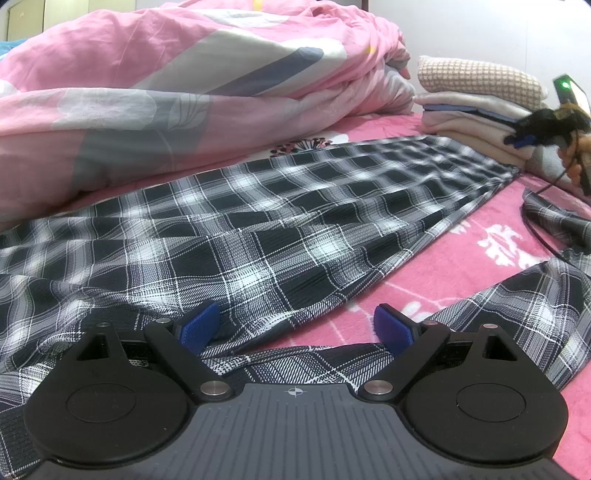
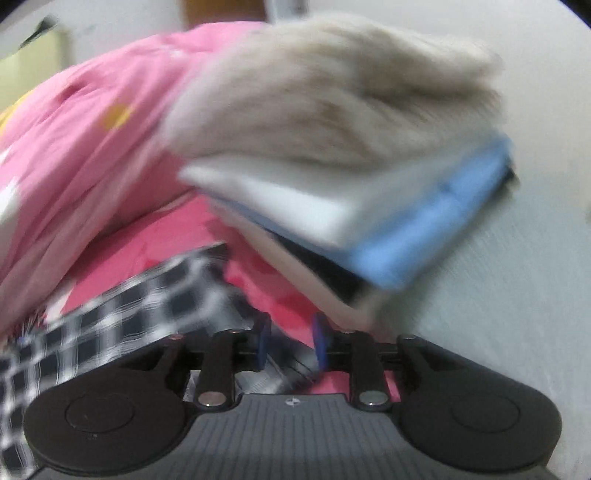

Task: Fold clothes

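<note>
A home bedroom: a bed with a pink patterned sheet (image 1: 461,236), a rumpled pink duvet (image 1: 177,92), stacked folded clothes (image 1: 476,99), and probably a wardrobe (image 1: 26,16) behind.

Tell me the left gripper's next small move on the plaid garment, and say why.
Probably ease the left gripper forward and close on the plaid garment: its jaws stand wide open with the fabric's edge between them, nothing gripped yet.

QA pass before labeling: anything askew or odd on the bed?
The plaid garment is rumpled near the left tongs, and a black cable lies across its right part. The right wrist view is motion-blurred.
</note>
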A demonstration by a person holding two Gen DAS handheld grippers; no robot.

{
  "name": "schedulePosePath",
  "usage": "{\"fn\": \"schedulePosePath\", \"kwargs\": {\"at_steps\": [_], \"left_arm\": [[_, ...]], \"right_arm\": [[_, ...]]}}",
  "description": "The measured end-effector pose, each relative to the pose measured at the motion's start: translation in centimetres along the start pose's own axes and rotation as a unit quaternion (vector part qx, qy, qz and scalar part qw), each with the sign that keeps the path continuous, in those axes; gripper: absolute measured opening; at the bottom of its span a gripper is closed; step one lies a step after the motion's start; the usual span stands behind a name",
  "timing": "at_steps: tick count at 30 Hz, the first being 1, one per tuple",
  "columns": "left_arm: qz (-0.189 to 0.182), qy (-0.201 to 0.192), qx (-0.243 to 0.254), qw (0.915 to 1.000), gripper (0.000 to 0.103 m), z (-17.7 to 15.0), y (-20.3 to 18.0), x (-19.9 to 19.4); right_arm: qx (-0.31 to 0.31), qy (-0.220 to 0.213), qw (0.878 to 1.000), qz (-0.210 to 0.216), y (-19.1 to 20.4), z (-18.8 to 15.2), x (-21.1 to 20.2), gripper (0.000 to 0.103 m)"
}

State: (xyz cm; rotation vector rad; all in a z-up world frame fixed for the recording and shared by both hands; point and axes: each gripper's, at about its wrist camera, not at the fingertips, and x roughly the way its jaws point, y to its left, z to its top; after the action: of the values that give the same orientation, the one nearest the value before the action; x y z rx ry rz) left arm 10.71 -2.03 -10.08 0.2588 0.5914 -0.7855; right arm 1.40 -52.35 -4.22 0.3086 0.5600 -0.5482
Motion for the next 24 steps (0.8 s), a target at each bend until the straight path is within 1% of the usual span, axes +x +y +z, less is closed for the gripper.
{"fn": "schedulePosePath", "kwargs": {"at_steps": [2,3,5,6,8,9,10,12,14,18,21,23,24], "left_arm": [[-0.001,0.000,-0.001,1.0000,0.092,0.0,0.0,0.0],[-0.001,0.000,-0.001,1.0000,0.092,0.0,0.1,0.0],[-0.001,0.000,-0.001,1.0000,0.092,0.0,0.1,0.0],[-0.001,0.000,-0.001,1.0000,0.092,0.0,0.0,0.0],[-0.001,0.000,-0.001,1.0000,0.092,0.0,0.0,0.0],[-0.001,0.000,-0.001,1.0000,0.092,0.0,0.0,0.0],[0.000,0.000,-0.001,1.0000,0.092,0.0,0.0,0.0],[0.000,0.000,-0.002,1.0000,0.092,0.0,0.0,0.0],[-0.002,0.001,-0.004,1.0000,0.092,-0.1,0.0,0.0],[-0.001,0.001,-0.004,1.0000,0.092,-0.1,0.0,0.1],[0.001,0.001,-0.003,1.0000,0.093,-0.1,-0.1,0.0],[0.001,0.001,-0.005,1.0000,0.093,-0.2,-0.1,0.0],[-0.001,0.001,-0.006,1.0000,0.093,-0.2,0.0,0.0]], "right_arm": [[-0.024,-0.004,1.000,-0.003,0.7,0.5,0.0,0.026],[-0.023,0.008,1.000,0.000,0.9,0.6,1.3,0.026],[-0.019,0.033,0.999,0.008,1.2,0.9,4.1,0.019],[-0.017,0.046,0.999,0.012,1.3,1.1,5.5,0.012],[-0.014,0.071,0.997,0.020,1.6,1.4,8.2,0.008],[-0.012,0.084,0.996,0.023,1.7,1.6,9.6,0.000],[-0.001,0.078,0.997,0.016,1.2,1.9,10.4,0.000],[0.008,0.071,0.997,-0.003,1.3,2.9,10.1,0.000],[-0.030,0.045,0.999,0.001,2.8,3.1,8.6,0.000],[-0.066,0.052,0.996,0.025,5.1,3.7,10.7,0.000],[-0.079,0.056,0.994,-0.046,4.8,4.4,14.3,0.000],[-0.102,0.049,0.991,-0.076,5.9,4.4,14.1,0.000],[-0.110,0.039,0.990,-0.076,6.2,4.2,13.0,0.000]]}}
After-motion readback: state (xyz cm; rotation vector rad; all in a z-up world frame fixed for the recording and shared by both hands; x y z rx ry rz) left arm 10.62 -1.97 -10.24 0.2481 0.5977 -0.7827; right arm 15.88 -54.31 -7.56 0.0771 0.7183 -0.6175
